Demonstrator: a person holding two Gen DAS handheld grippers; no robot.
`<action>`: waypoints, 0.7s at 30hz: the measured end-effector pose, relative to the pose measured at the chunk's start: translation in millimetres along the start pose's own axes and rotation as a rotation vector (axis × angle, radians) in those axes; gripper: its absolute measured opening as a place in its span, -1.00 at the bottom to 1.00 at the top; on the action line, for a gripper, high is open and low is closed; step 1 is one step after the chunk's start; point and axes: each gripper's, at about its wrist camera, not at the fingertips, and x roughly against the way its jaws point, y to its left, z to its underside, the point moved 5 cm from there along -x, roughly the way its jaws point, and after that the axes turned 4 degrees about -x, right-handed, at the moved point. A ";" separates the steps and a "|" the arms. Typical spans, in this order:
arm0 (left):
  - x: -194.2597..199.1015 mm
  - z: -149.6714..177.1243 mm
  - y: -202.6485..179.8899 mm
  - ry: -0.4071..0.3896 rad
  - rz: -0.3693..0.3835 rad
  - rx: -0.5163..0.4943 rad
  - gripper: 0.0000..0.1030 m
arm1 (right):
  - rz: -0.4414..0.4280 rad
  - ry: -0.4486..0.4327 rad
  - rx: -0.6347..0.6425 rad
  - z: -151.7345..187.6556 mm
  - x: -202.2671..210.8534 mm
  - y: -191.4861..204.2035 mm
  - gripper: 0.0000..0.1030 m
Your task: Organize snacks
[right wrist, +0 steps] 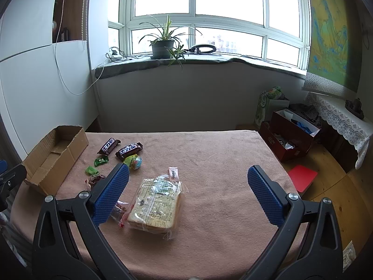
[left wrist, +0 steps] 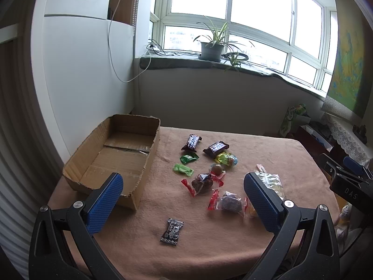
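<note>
In the left wrist view, my left tongs [left wrist: 183, 191] stand wide apart and hold nothing; they hang above the desk [left wrist: 268, 149] and touch no snack. Between the two blue pads I see most of the snacks: a black candy [left wrist: 171, 231] lies close in front of the tongs, and further ahead are a red-ended chocolate sweet [left wrist: 202, 183] and a second clear-wrapped one [left wrist: 229, 202], near the right pad. Beyond them lie two green candies [left wrist: 183, 169], a round lollipop [left wrist: 216, 169], a colourful egg [left wrist: 227, 159] and two dark chocolate bars [left wrist: 191, 142]. The cardboard box [left wrist: 149, 158] is ahead on the left side, partly behind the left pad, with nothing inside.

In the right wrist view, my right tongs [right wrist: 188, 194] are also fully released and empty. The wrapped bread [right wrist: 156, 205] lies on the desk between the pads, nearer to the left one, not touching it as far as I can see. A small pink sachet [right wrist: 173, 173] lies just behind the bread. The box [right wrist: 70, 150] is far ahead to the left.
</note>
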 end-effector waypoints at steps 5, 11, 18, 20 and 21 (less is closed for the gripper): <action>0.8 -0.8 -0.7 0.001 -0.002 -0.002 0.99 | -0.005 0.004 -0.002 -1.2 0.1 0.5 1.00; 2.5 -1.9 -2.3 -0.004 -0.004 -0.004 0.99 | -0.007 0.000 -0.002 -3.1 3.2 4.7 1.00; 1.9 -2.5 -3.9 -0.005 -0.004 -0.013 0.99 | -0.008 0.001 -0.001 -1.8 2.6 3.7 1.00; 1.5 -2.6 -3.9 -0.005 -0.004 -0.012 0.99 | -0.009 0.002 -0.002 -1.7 2.3 3.4 1.00; 1.8 -2.4 -4.0 -0.005 -0.004 -0.012 0.99 | -0.010 0.004 -0.002 -2.5 2.7 4.0 1.00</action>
